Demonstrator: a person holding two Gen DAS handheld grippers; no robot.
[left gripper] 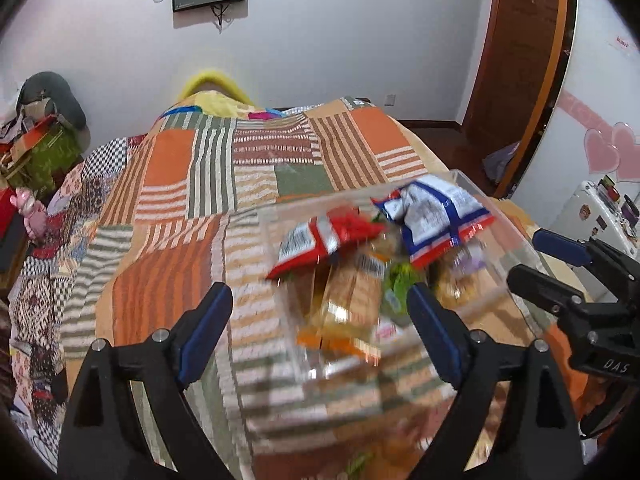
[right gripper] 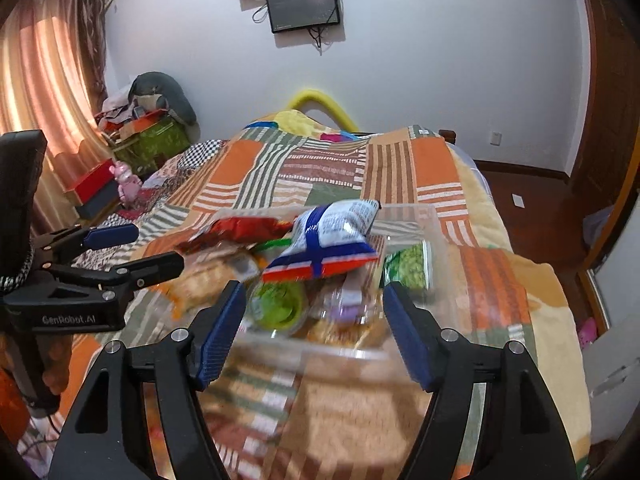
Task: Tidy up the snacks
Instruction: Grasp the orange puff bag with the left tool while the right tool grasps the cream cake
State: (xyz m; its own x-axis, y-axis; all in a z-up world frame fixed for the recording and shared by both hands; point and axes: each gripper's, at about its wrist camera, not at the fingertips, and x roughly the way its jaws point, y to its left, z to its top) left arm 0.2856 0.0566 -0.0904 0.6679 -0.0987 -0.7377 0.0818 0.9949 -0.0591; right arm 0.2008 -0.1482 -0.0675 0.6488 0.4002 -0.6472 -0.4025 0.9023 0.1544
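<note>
A clear plastic bin [left gripper: 516,236] [right gripper: 420,216] sits on the patchwork bedspread, heaped with snack packets. On top lie a red bag [left gripper: 328,240] [right gripper: 240,230] and a blue-and-white bag [left gripper: 436,212] [right gripper: 336,236]. Below are tan biscuit packs [left gripper: 344,300], a green cup [right gripper: 276,304] and a green pea pack [right gripper: 408,266]. My left gripper [left gripper: 320,312] is open and empty just before the bin's near left side. My right gripper [right gripper: 312,316] is open and empty at the bin's near wall. Each gripper shows in the other's view, the right one [left gripper: 560,264] and the left one [right gripper: 132,250].
The patchwork bedspread [left gripper: 168,216] [right gripper: 492,280] covers the whole bed. Boxes, bags and a pink toy [right gripper: 128,180] crowd the left bedside. A door [left gripper: 520,40] and wooden floor lie at the right. Screens [right gripper: 304,4] hang on the far wall.
</note>
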